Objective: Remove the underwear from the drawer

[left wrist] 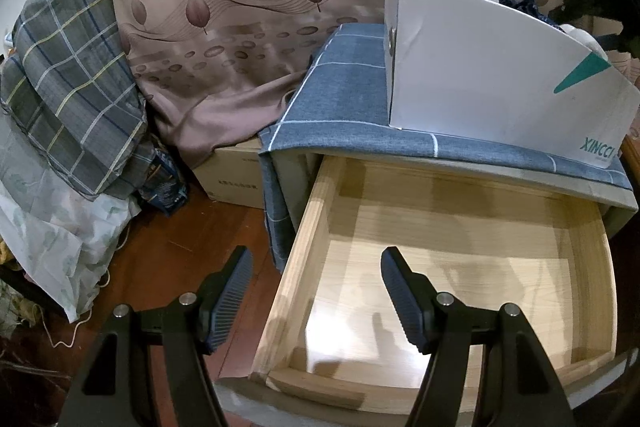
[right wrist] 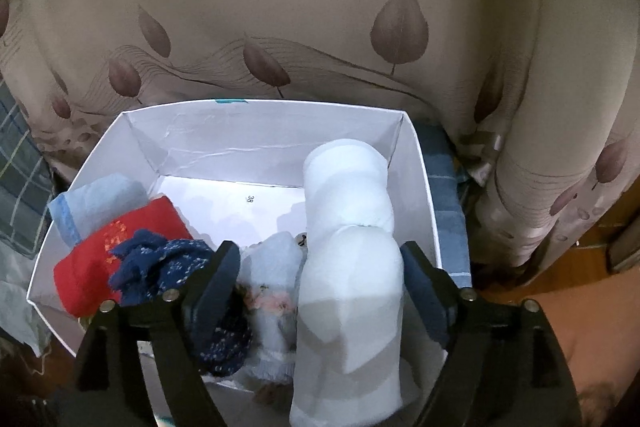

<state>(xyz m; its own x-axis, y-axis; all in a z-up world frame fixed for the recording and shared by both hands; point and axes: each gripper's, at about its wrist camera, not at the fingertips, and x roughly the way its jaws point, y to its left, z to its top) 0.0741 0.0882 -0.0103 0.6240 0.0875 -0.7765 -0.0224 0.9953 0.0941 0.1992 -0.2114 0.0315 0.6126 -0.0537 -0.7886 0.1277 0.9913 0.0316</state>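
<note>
"XINCCI" on white box [left wrist: 500, 75], "38" [right wrist: 251, 199] printed inside

Both the left gripper [left wrist: 316, 291] and the right gripper [right wrist: 320, 279] had black angular arms, each fixed with two round silver screws, and dark blue ribbed pads [left wrist: 232, 297] on their inner faces.
</note>
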